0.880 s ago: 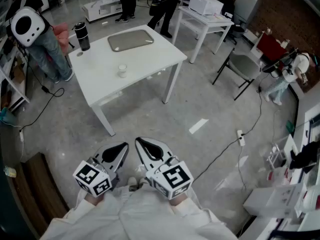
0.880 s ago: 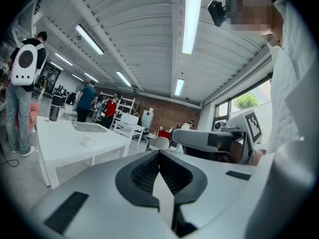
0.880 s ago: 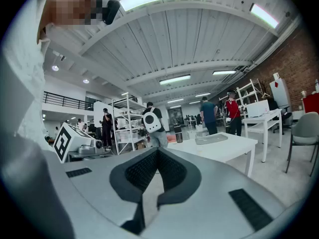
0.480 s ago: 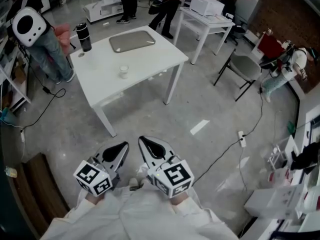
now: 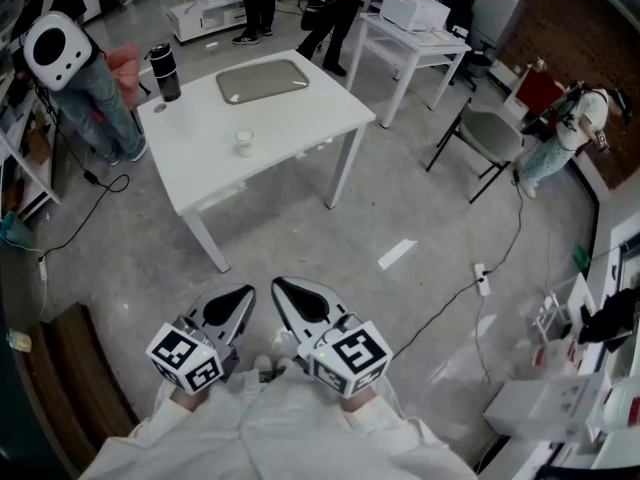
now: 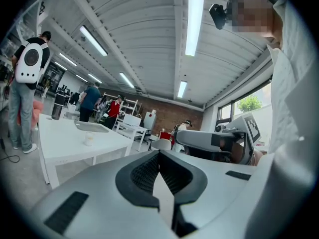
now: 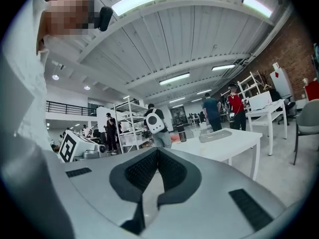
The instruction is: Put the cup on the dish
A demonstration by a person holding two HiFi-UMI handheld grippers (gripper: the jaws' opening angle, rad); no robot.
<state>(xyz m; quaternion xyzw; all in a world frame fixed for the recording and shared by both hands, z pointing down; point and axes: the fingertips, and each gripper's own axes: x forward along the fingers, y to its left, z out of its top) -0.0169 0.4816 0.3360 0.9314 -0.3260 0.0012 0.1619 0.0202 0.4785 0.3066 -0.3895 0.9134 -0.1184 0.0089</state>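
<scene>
A small pale cup stands near the front of the white table, apart from the grey dish that lies flat toward the table's far side. In the left gripper view the cup and the dish show far off at the left. The right gripper view shows the dish but not the cup. My left gripper and right gripper are held side by side close to my body, well short of the table. Both are shut with nothing between their pads.
A black flask stands at the table's far left corner. A person with a white backpack stands left of the table, and others stand behind it. A folding chair and a second table are to the right. Cables cross the floor.
Both grippers stay where they were, shut. Cup and dish have not moved. A person at the far right edge has shifted a little.
</scene>
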